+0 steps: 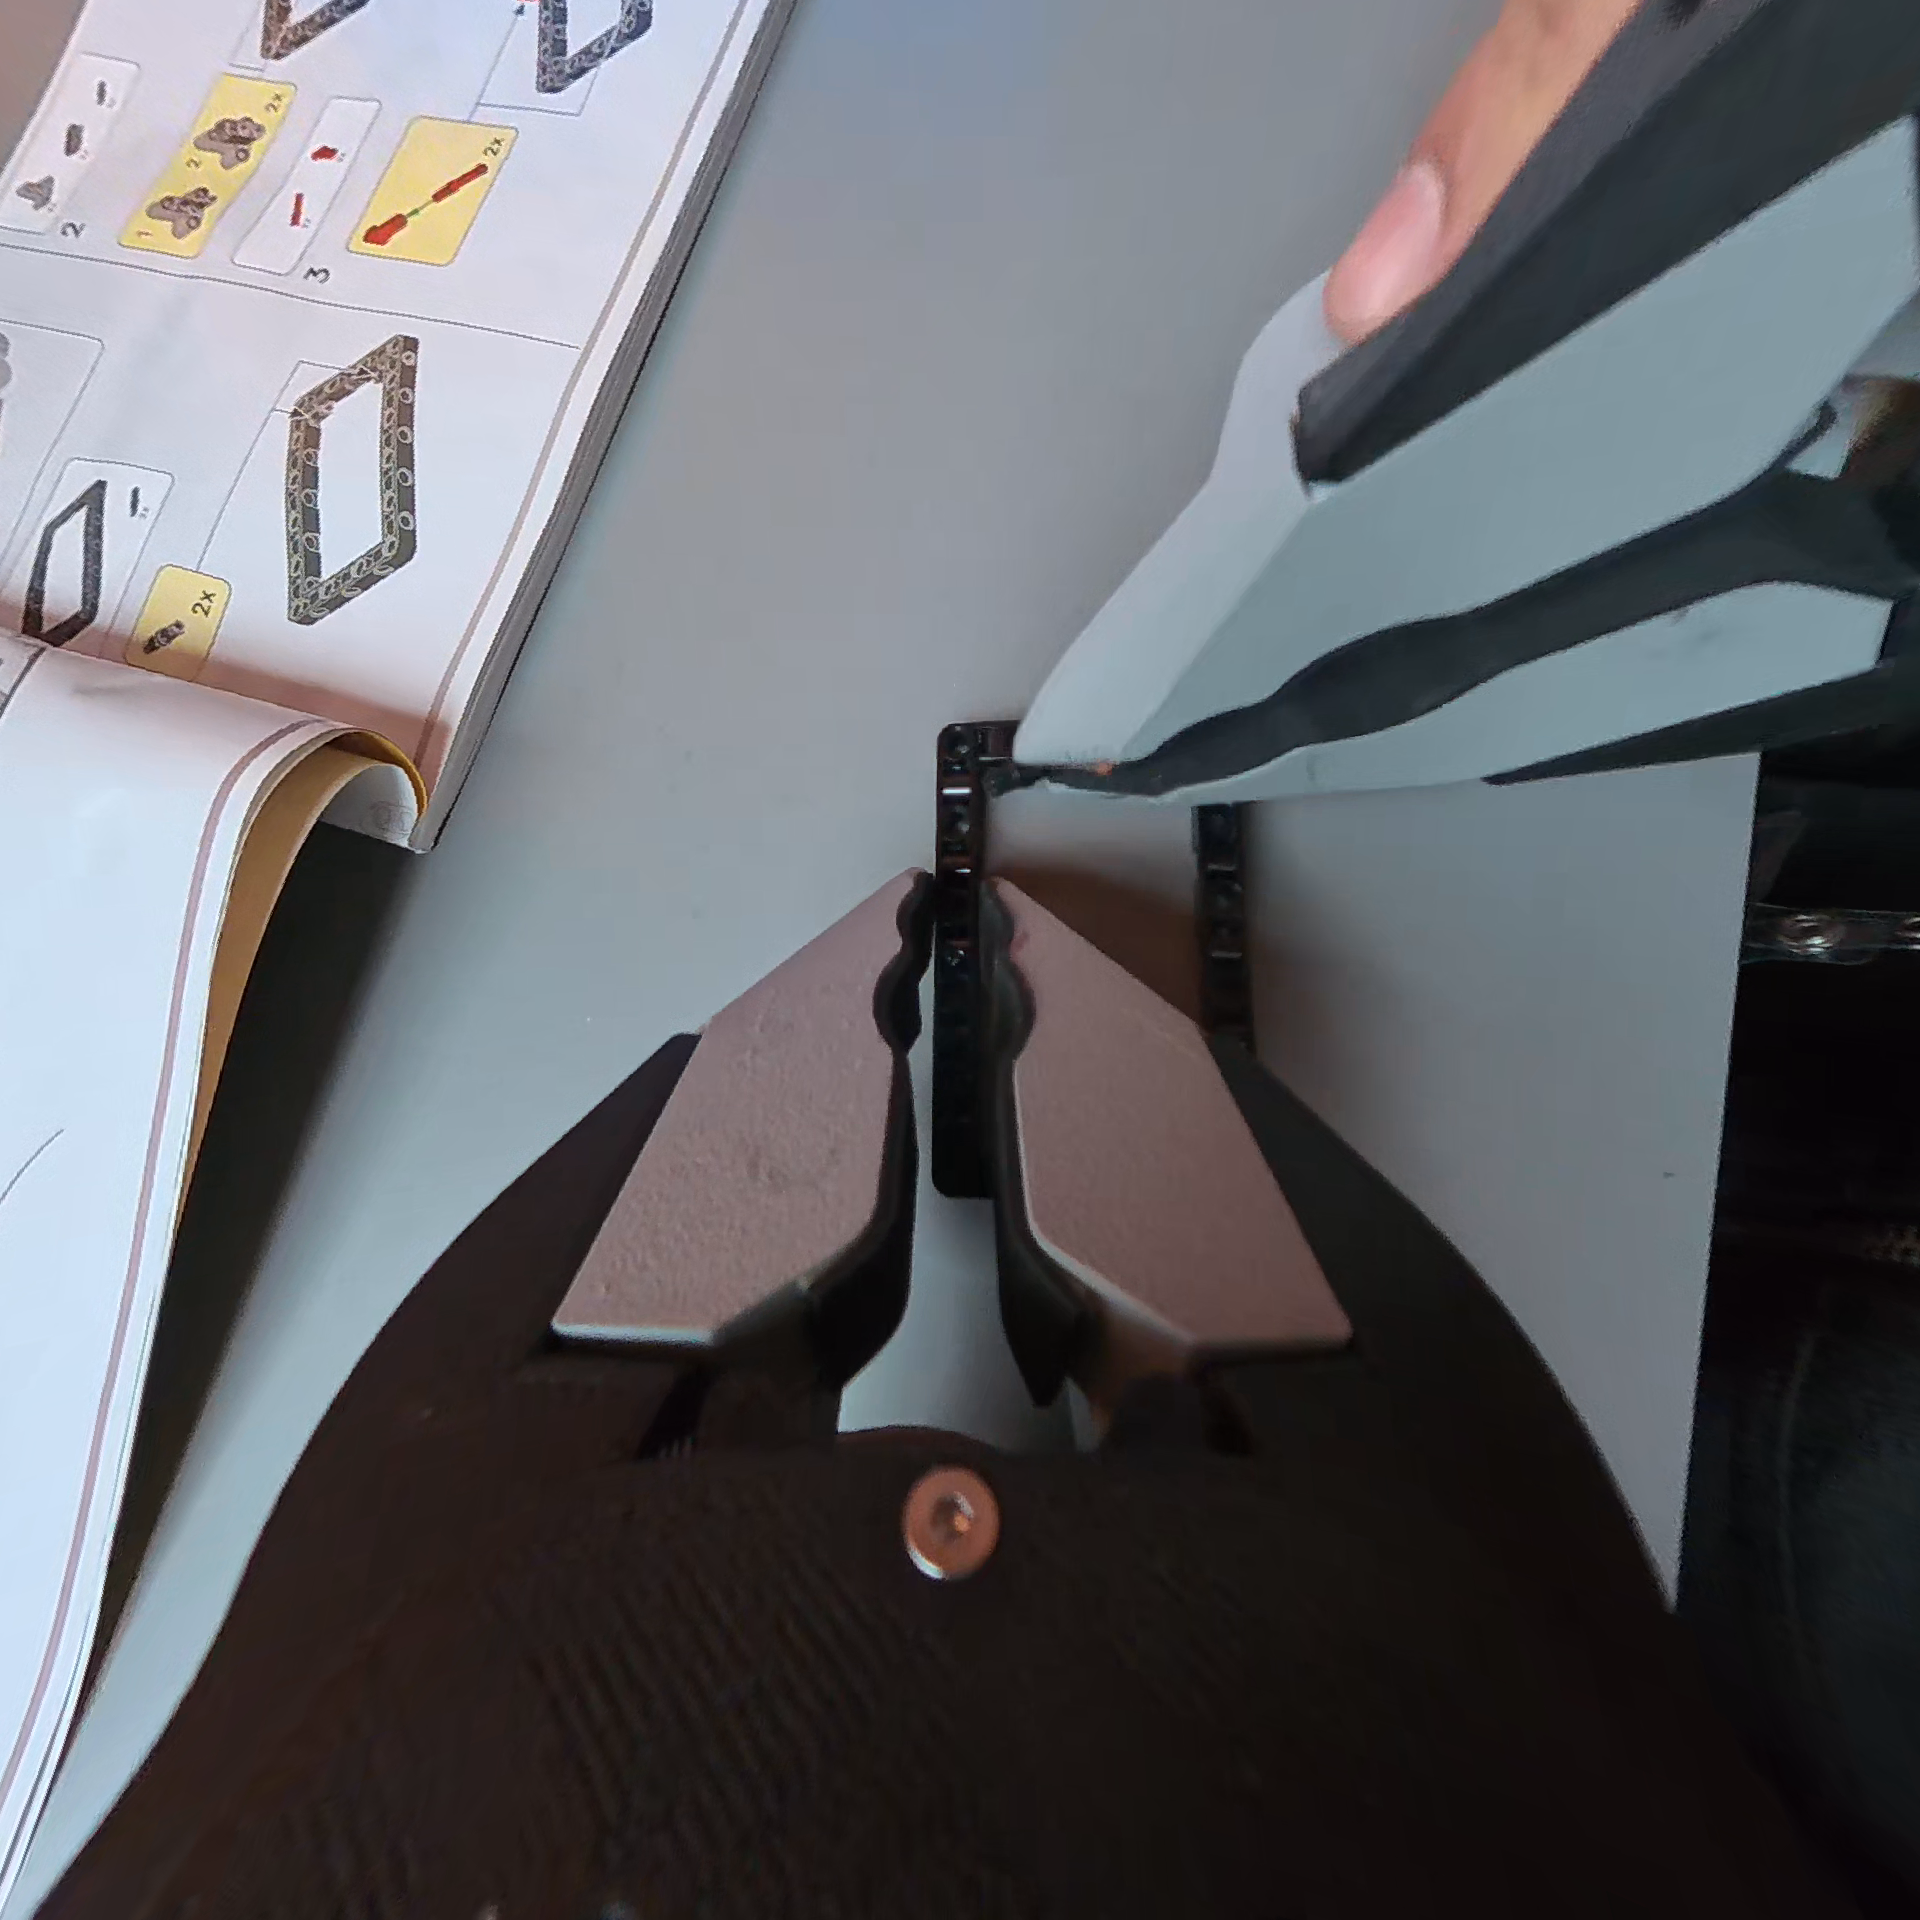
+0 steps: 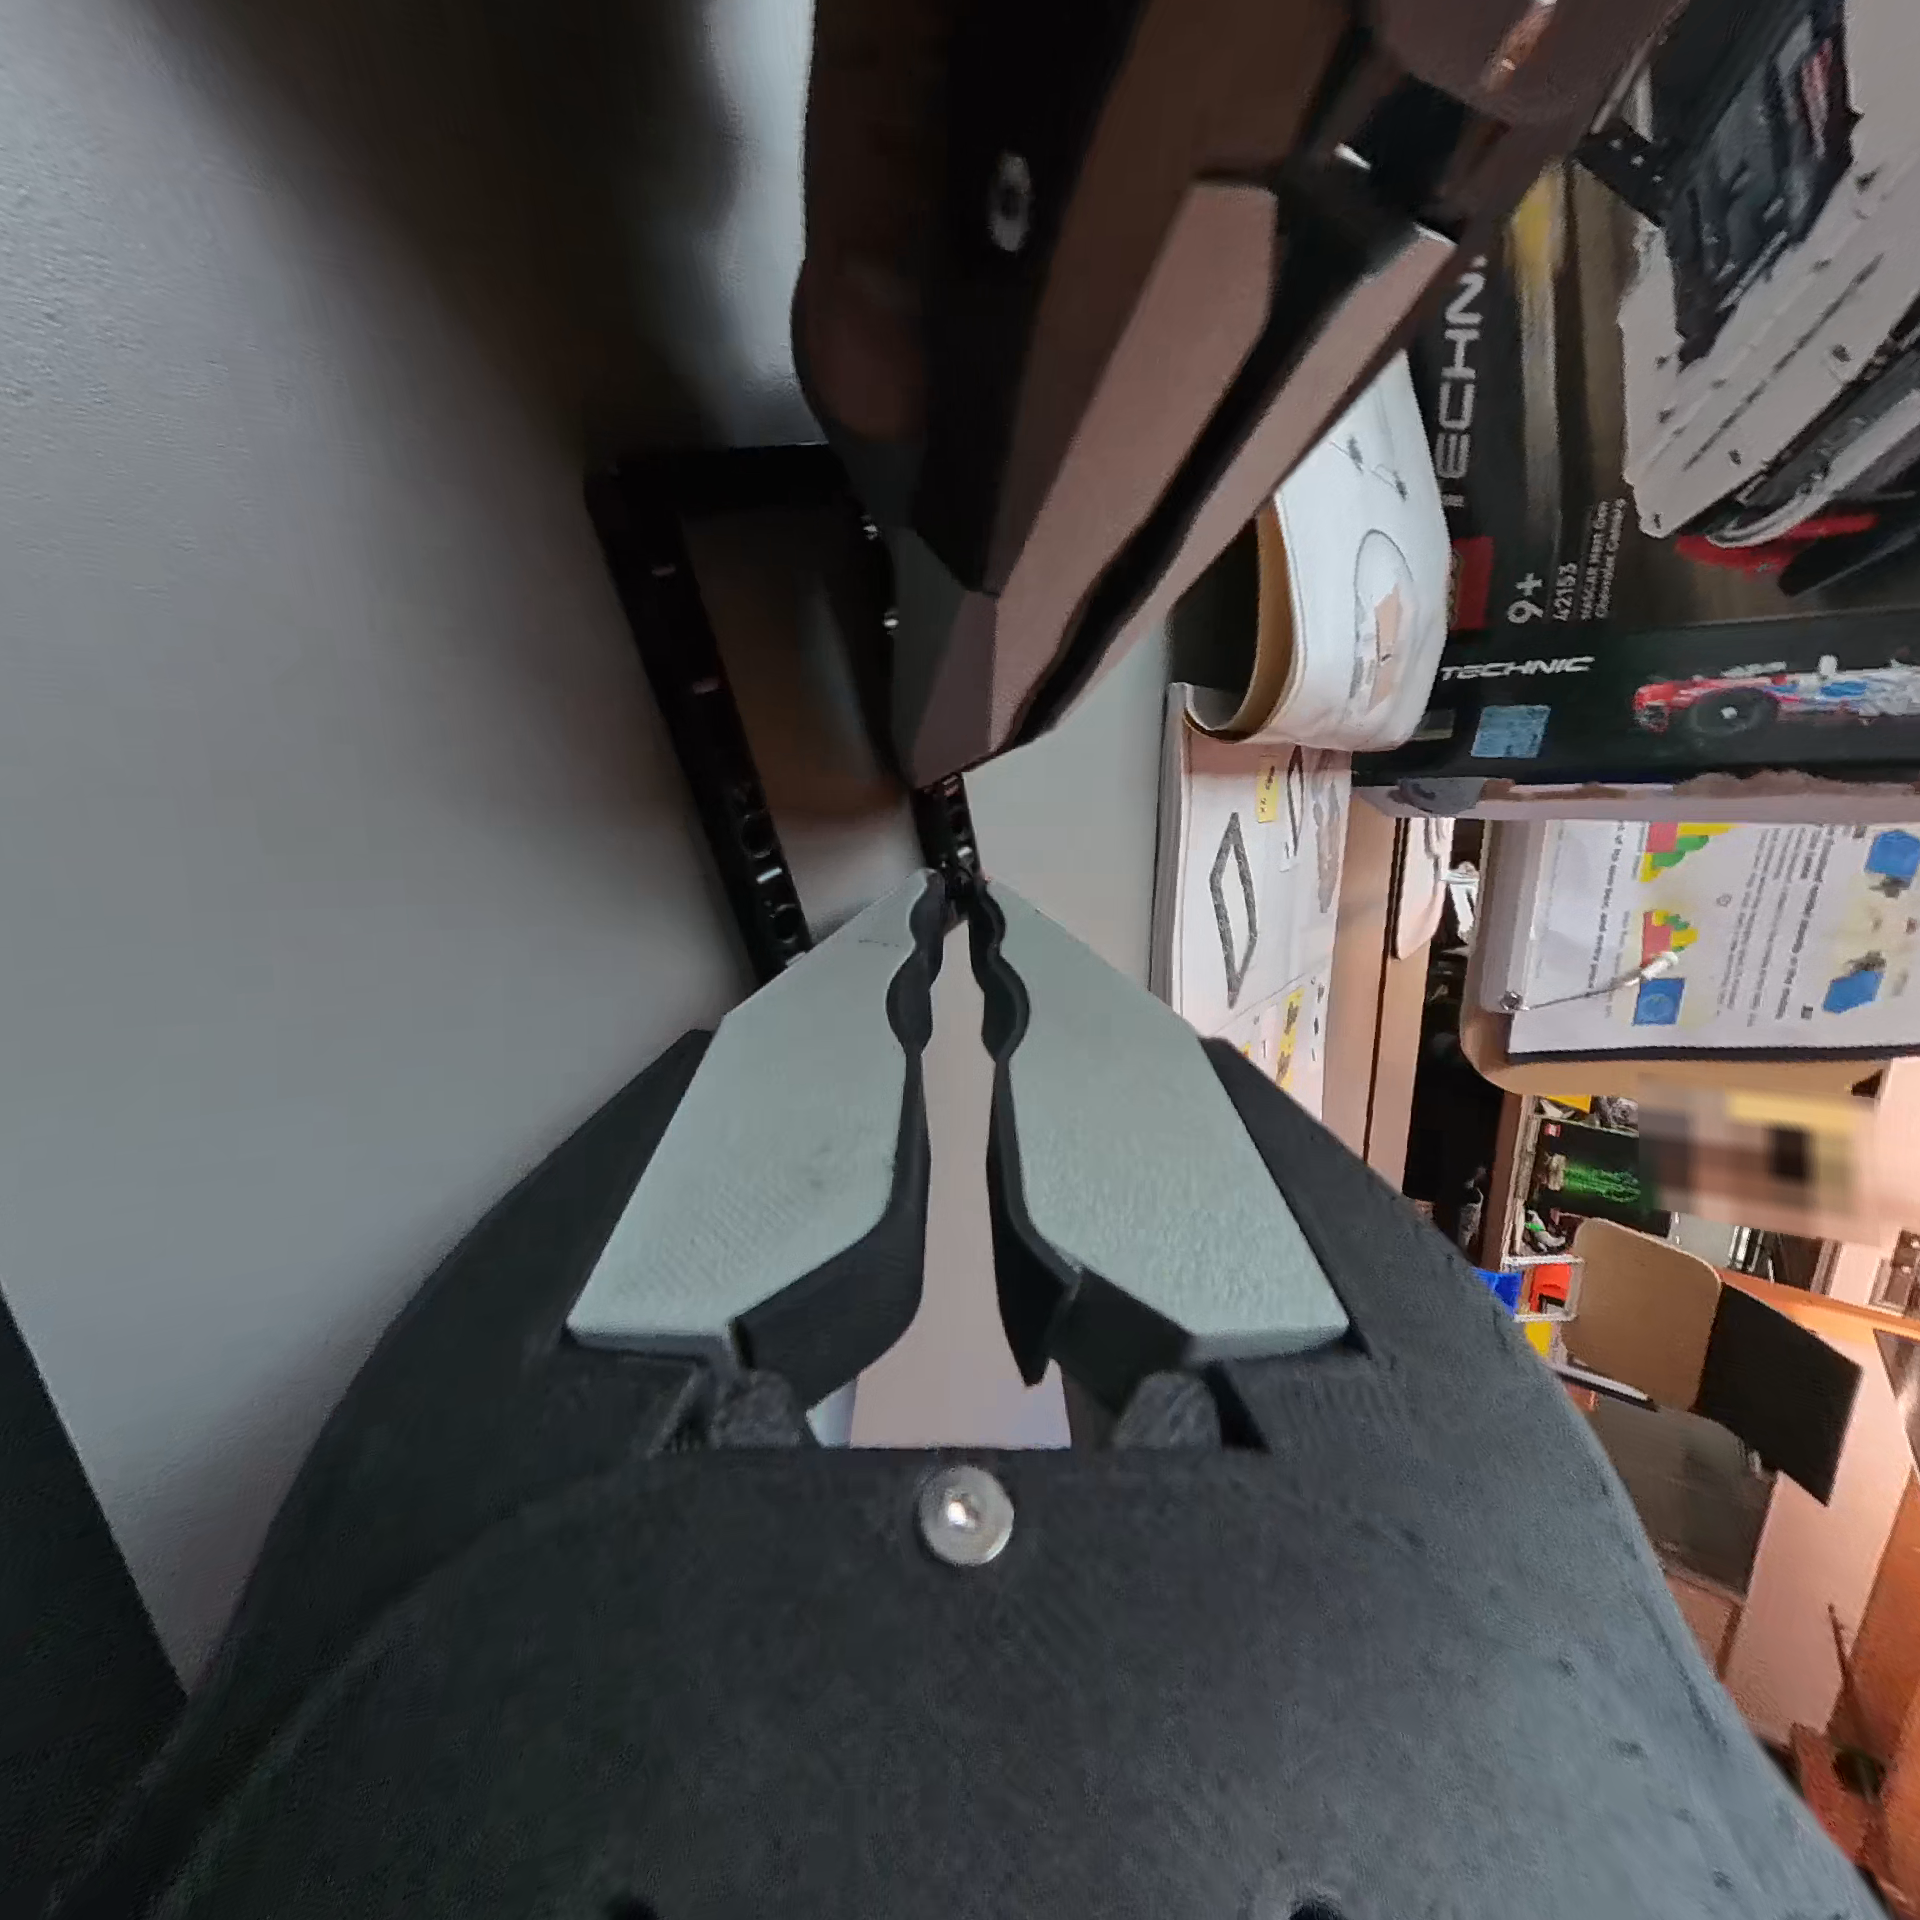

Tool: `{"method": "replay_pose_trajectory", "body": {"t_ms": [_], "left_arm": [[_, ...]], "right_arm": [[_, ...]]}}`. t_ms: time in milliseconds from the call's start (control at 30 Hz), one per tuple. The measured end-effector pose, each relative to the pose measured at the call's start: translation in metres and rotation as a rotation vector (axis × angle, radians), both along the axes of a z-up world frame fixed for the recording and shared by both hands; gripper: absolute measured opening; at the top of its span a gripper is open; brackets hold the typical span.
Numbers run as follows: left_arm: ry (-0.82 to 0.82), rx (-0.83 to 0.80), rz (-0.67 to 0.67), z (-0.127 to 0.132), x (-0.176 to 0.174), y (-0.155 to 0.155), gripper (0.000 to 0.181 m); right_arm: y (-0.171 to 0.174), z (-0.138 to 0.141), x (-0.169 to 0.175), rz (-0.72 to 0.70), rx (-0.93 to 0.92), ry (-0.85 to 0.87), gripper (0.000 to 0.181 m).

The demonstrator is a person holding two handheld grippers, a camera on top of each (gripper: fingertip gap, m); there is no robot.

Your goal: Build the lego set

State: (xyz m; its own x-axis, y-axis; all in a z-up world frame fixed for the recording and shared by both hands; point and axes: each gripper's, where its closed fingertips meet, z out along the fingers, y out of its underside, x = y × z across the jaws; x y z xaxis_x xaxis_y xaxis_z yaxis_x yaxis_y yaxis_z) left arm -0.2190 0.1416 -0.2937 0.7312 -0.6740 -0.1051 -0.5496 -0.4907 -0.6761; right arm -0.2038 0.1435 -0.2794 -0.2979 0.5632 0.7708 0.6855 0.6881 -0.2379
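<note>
My left gripper (image 1: 961,883), with pinkish-brown fingers, is shut on one side of a black frame of holed beams (image 1: 958,790) and holds it just over the grey table (image 1: 883,416). The frame's other side (image 1: 1221,914) shows to the right. My right gripper (image 1: 1013,774), with grey fingers, reaches in from the upper right, shut on a small black pin (image 1: 1000,774) that touches the beam near its top end. In the right wrist view my right gripper (image 2: 961,894) meets the beam (image 2: 948,831) just below the left gripper (image 2: 940,769), and the frame (image 2: 707,727) stands behind.
An open instruction booklet (image 1: 312,364) lies at the left, also in the right wrist view (image 2: 1236,904). The table's edge (image 1: 1756,1143) runs close on the right. A dark set box (image 2: 1662,416) and shelves with papers stand beyond. A finger (image 1: 1392,260) rests on the right gripper. My left and right fingertips are right by each other.
</note>
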Motion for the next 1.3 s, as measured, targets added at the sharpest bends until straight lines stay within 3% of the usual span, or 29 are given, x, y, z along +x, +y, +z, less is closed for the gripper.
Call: {"method": "replay_pose_trajectory", "body": {"t_ms": [400, 933, 1300], "left_arm": [[-0.023, -0.013, -0.018, 0.000, 0.000, -0.001, 0.006], [-0.120, -0.094, -0.026, 0.000, 0.001, -0.001, 0.006], [-0.125, -0.105, -0.034, -0.001, 0.000, 0.002, 0.008]], "right_arm": [[0.004, -0.010, 0.000, -0.021, 0.087, -0.124, 0.002], [0.006, -0.008, -0.002, -0.009, 0.220, -0.054, 0.002], [0.012, -0.013, -0.003, -0.046, 0.044, -0.164, 0.003]]}}
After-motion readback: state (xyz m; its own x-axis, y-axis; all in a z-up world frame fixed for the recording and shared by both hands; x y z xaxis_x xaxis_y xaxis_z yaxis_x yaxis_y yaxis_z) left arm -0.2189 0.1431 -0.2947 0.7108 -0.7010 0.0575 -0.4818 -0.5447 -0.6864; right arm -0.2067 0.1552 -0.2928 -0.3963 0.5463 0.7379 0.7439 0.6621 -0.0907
